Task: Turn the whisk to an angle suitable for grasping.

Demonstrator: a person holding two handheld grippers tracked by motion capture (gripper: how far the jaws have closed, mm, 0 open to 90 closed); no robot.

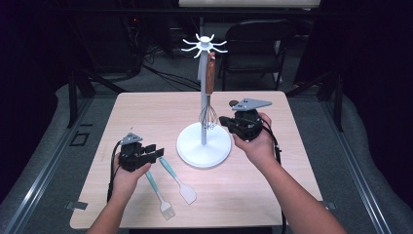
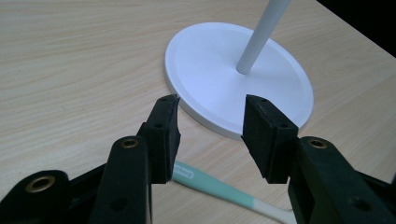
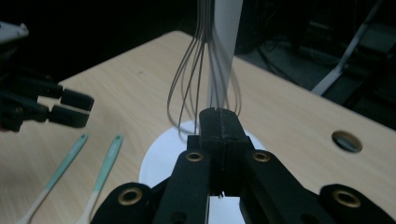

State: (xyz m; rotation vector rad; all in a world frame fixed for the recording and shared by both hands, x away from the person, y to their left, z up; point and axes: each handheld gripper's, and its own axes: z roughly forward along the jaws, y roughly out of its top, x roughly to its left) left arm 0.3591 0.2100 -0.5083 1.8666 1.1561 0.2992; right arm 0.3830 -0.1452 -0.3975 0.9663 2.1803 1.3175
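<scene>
A white stand (image 1: 204, 105) with a round base (image 1: 192, 146) and hooks on top stands mid-table. From one hook hangs a whisk (image 1: 210, 75) with a wooden handle, its wires (image 3: 191, 79) beside the pole (image 3: 227, 42). My right gripper (image 1: 225, 121) is raised just right of the wires, and its jaws (image 3: 219, 114) are shut flat together with nothing seen between them. My left gripper (image 1: 158, 152) sits low at the front left, open (image 2: 210, 123), above the teal handle of a spatula (image 2: 210, 184) and pointing at the base (image 2: 210, 70).
A teal-handled spatula (image 1: 178, 180) and a teal-handled brush (image 1: 159, 195) lie side by side on the table front, left of centre. A round hole (image 3: 348, 141) is in the tabletop. A dark chair (image 1: 258, 44) stands behind the table.
</scene>
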